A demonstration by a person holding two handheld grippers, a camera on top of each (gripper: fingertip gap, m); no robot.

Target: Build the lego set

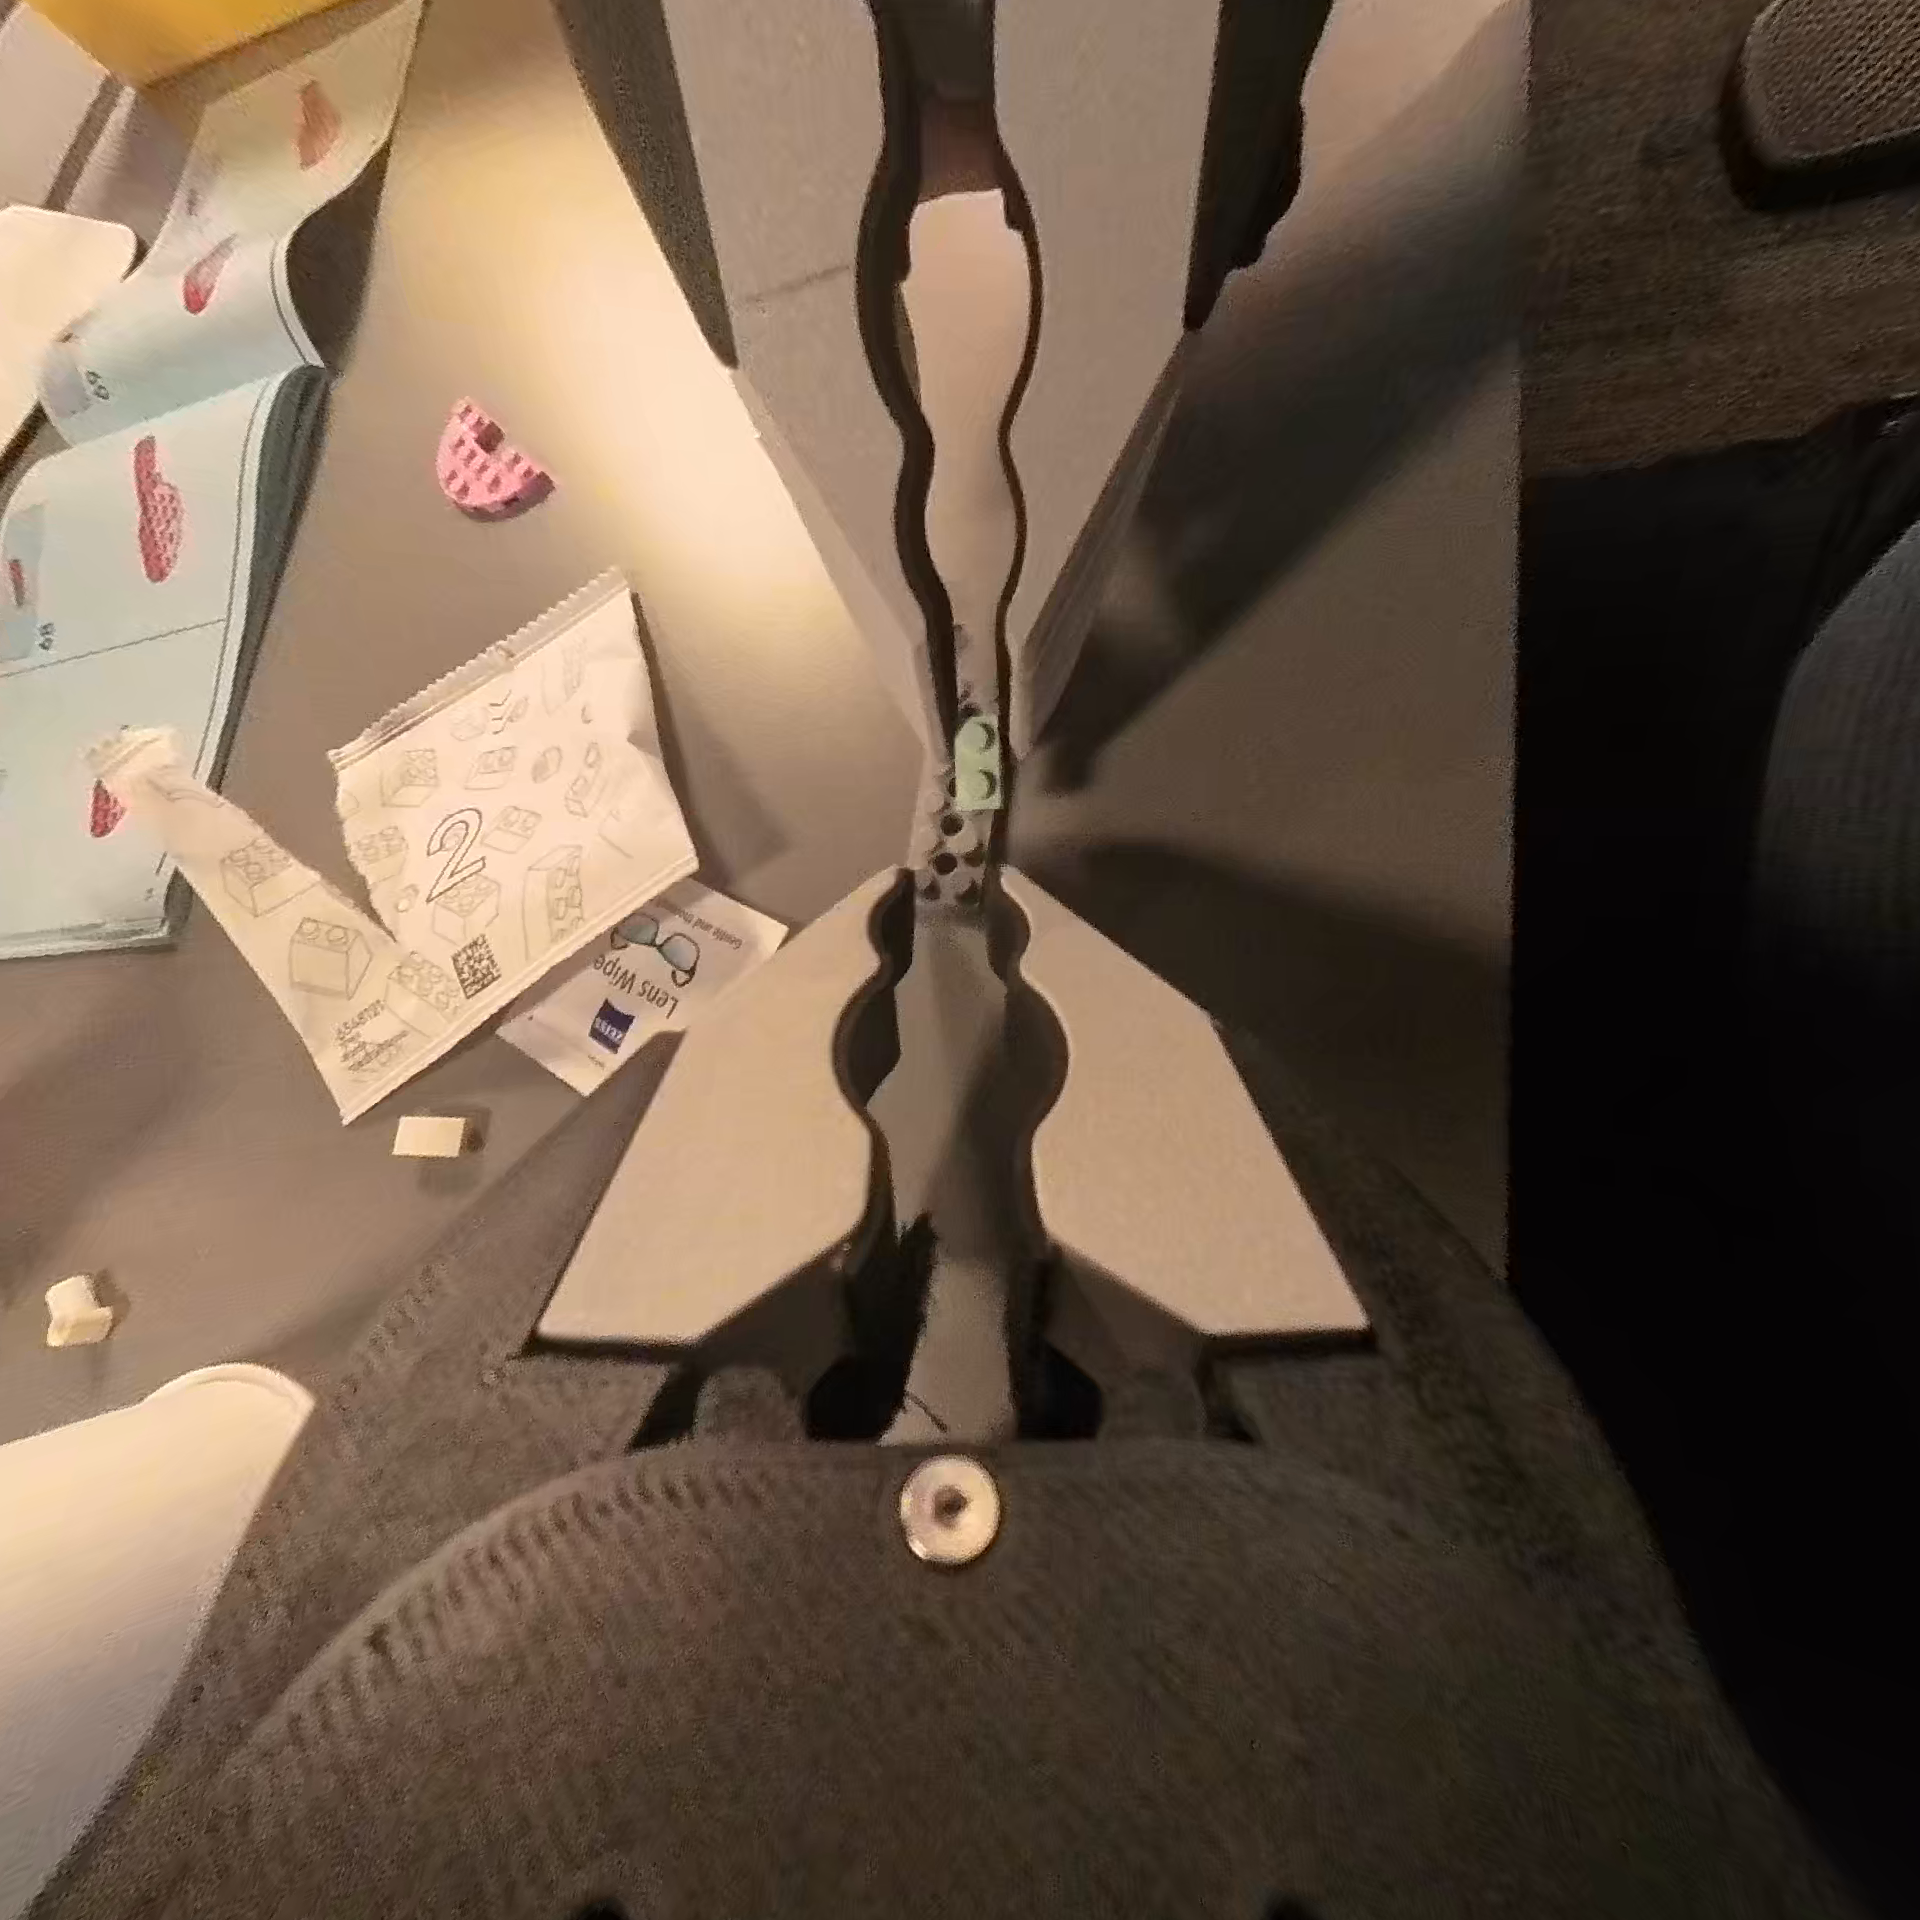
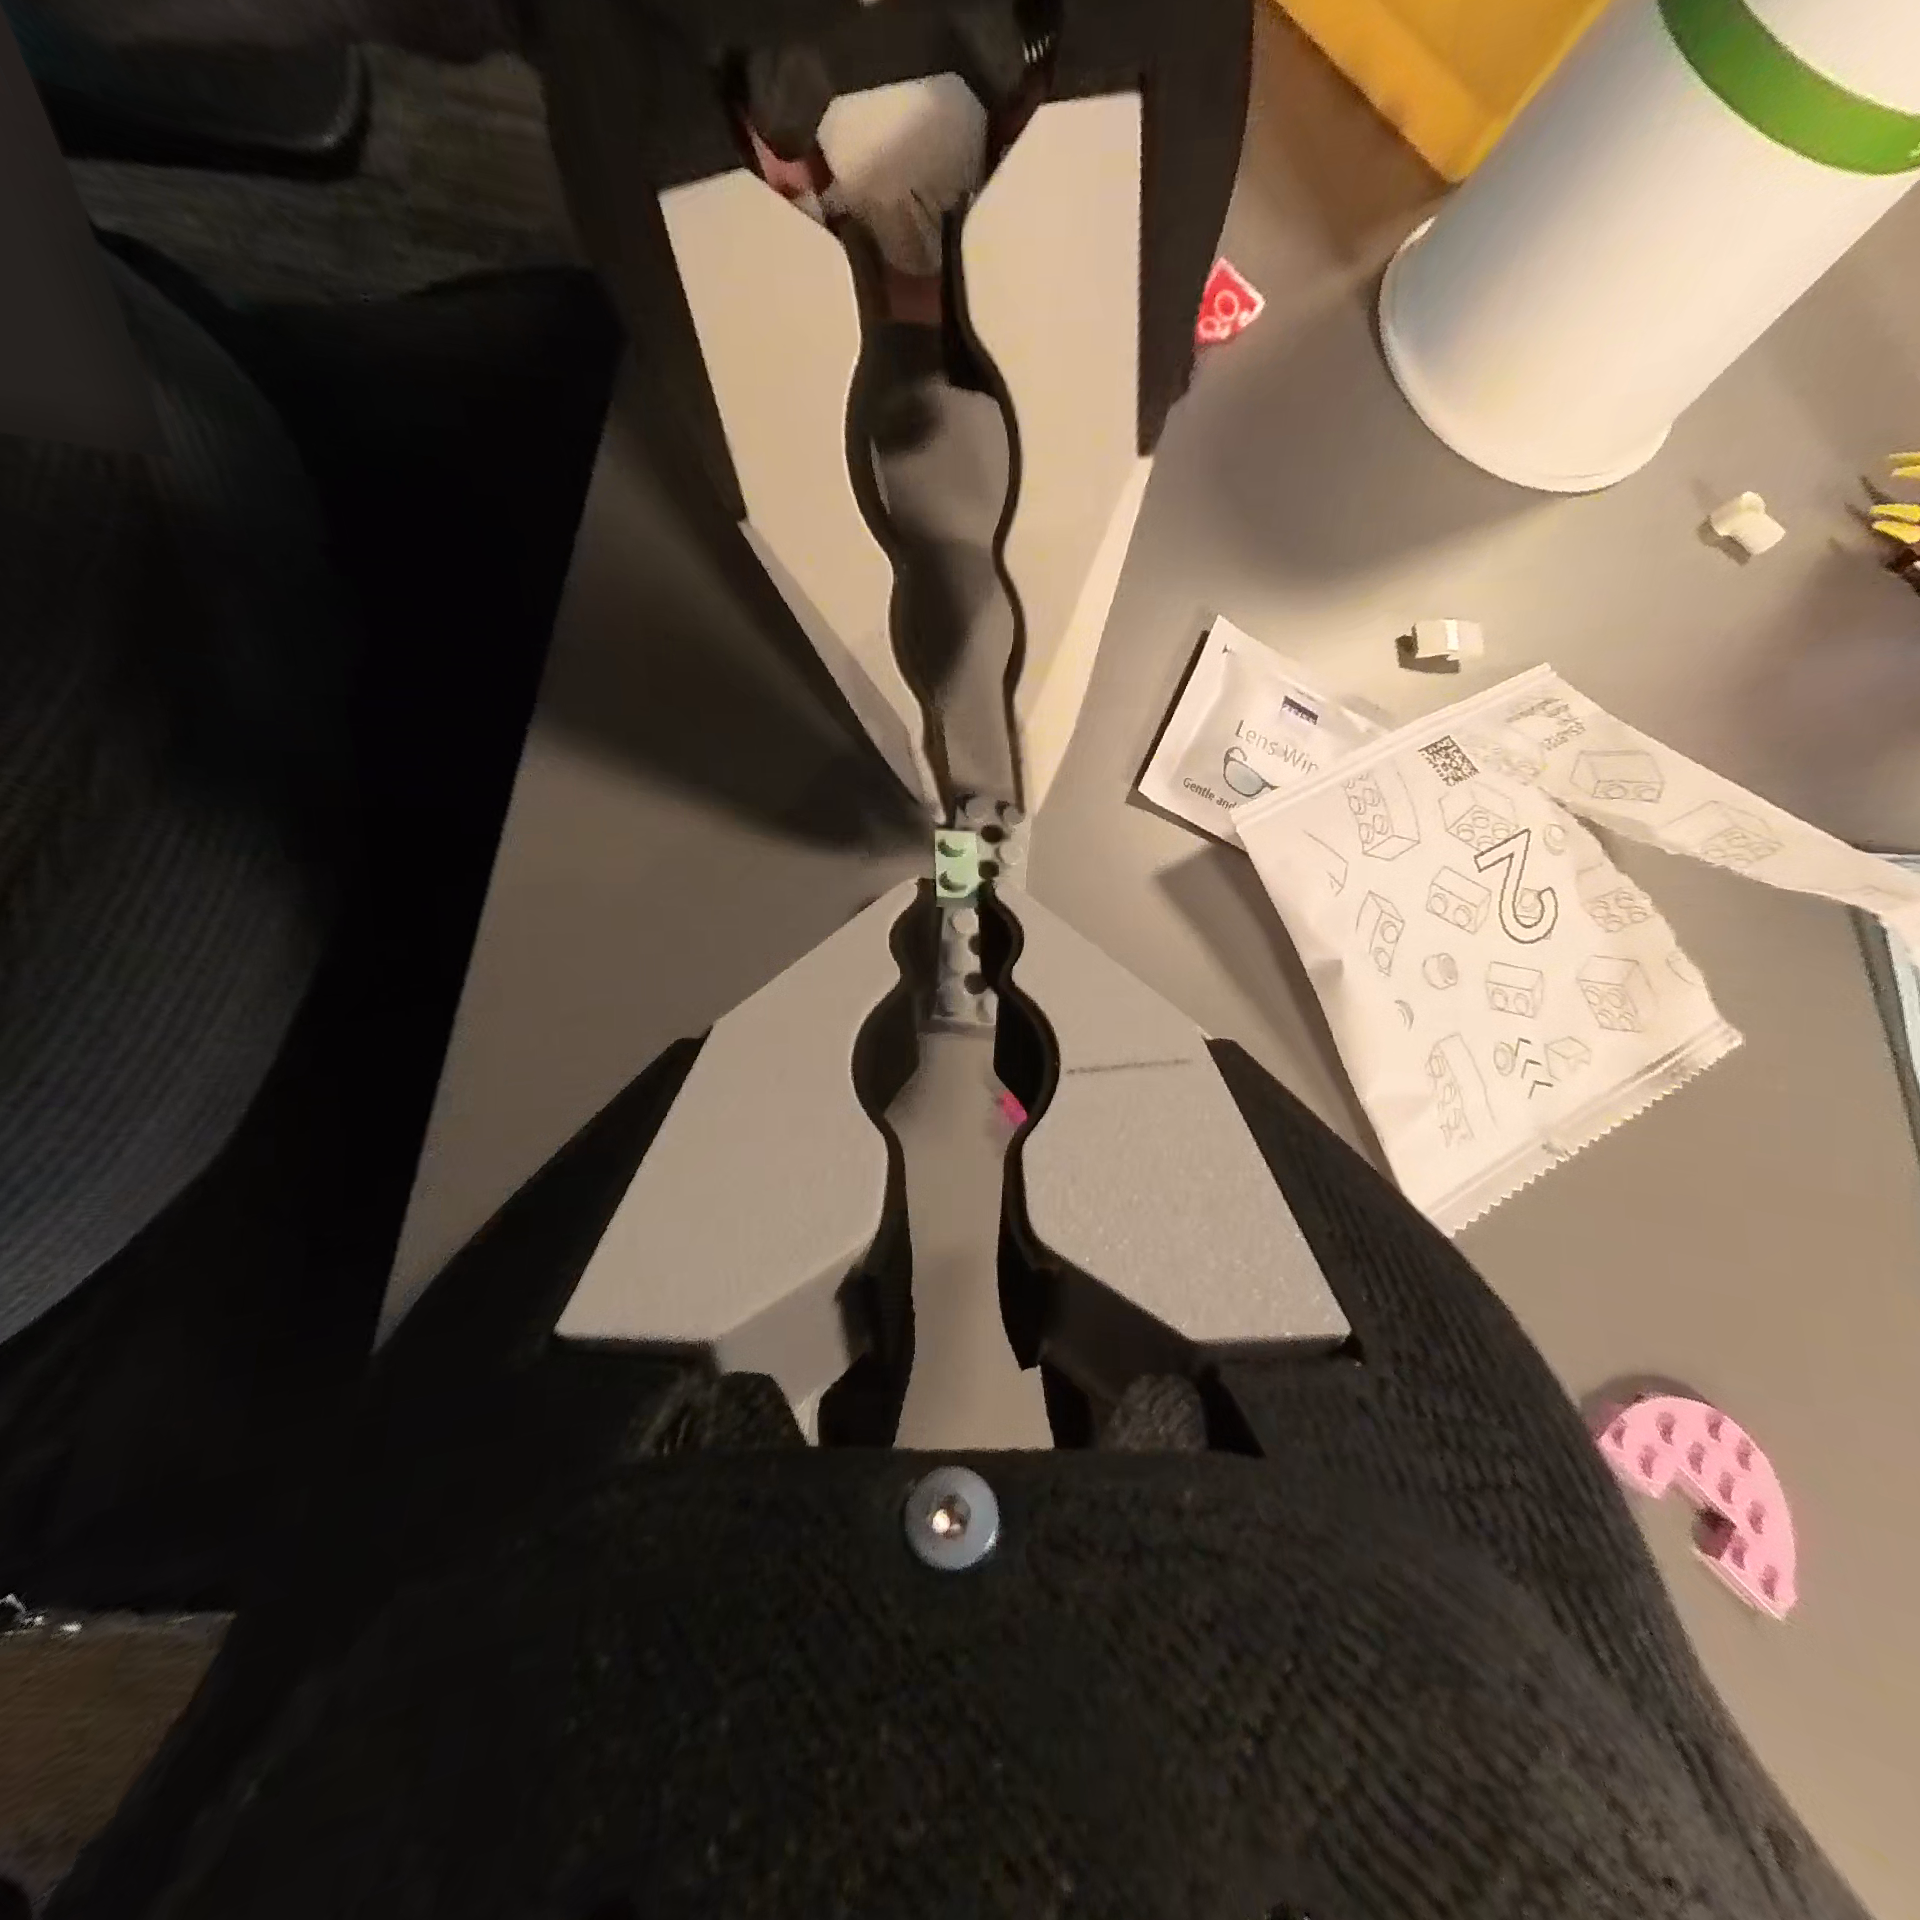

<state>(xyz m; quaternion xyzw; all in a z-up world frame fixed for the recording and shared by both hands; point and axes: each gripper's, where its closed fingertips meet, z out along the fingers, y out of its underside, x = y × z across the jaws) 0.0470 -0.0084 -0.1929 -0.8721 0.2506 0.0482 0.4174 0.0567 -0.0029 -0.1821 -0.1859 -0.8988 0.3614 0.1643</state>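
A grey studded plate (image 1: 958, 847) carrying a pale green two-stud brick (image 1: 981, 761) hangs between the two tongs, which meet tip to tip above the grey table (image 1: 644, 343), close to its edge by the dark chair. The left tongs (image 1: 958, 883) and the right tongs (image 2: 961, 914) each pinch one end of the plate; the green brick sits at the middle, between the two sets of tips.

Only the left view shows the open instruction booklet (image 1: 125, 582). Only the right view shows the white cylinder with a green band (image 2: 1621, 260) and a red piece (image 2: 1224, 303). Both show the torn paper bag (image 1: 488, 831), the wipe sachet (image 1: 644, 977), the pink half-round plate (image 1: 488, 462) and two small white pieces (image 1: 436, 1135). The table near the edge, under the tongs, lies bare
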